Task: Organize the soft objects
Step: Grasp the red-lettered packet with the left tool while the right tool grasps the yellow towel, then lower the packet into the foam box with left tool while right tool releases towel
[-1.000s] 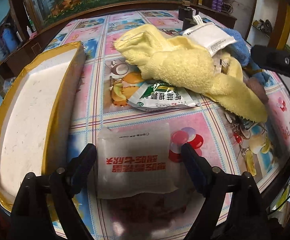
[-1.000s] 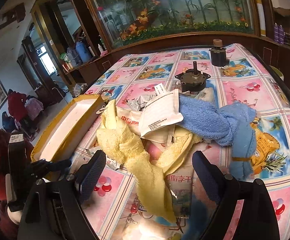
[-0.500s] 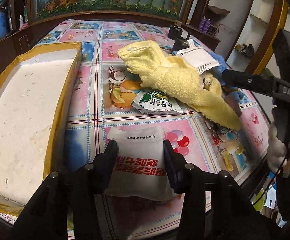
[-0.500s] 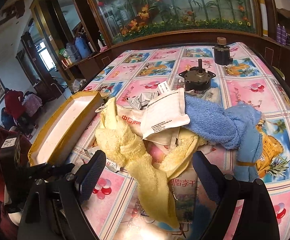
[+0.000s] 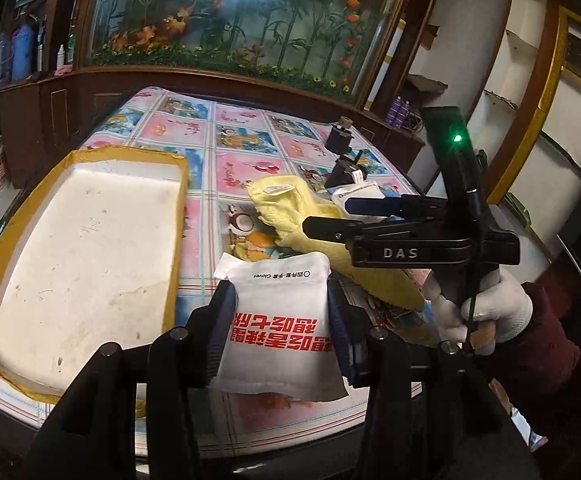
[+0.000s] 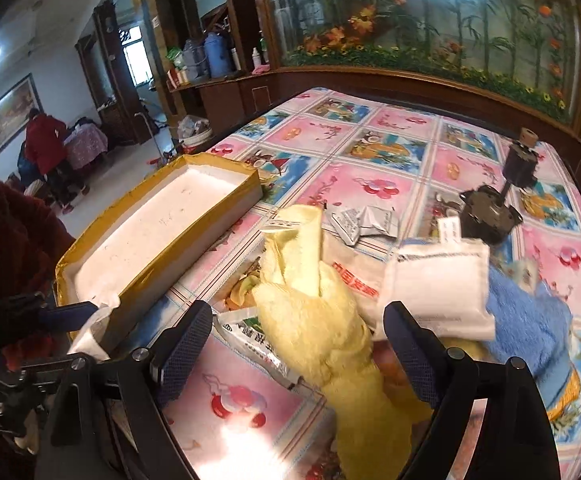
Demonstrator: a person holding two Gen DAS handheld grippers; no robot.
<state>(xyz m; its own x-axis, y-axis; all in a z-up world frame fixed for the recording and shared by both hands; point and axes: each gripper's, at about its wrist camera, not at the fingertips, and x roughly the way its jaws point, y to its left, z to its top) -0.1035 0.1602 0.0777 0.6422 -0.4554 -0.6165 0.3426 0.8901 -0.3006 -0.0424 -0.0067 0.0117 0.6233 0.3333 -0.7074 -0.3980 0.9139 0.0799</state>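
My left gripper (image 5: 280,316) is shut on a white pouch with red lettering (image 5: 280,320) and holds it lifted above the table's front edge, right of the yellow-rimmed white foam box (image 5: 82,256). My right gripper (image 6: 298,352) is open, its jaws either side of a yellow towel (image 6: 322,320); it also shows in the left wrist view (image 5: 330,216). The yellow towel (image 5: 302,216) lies in a heap with a white packet (image 6: 438,292), a blue towel (image 6: 530,320) and a green-white sachet (image 6: 250,340). The foam box (image 6: 158,240) lies left of the heap.
Two dark metal motor parts (image 6: 490,212) (image 6: 522,160) stand on the patterned tablecloth (image 6: 370,160) behind the heap. A crumpled silver wrapper (image 6: 366,220) lies by the towel. A wooden cabinet with an aquarium panel (image 5: 230,20) runs along the far side. The table edge is near me.
My left gripper closed on the white pouch and lifted it off the table. My right gripper moved lower and closer over the yellow towel.
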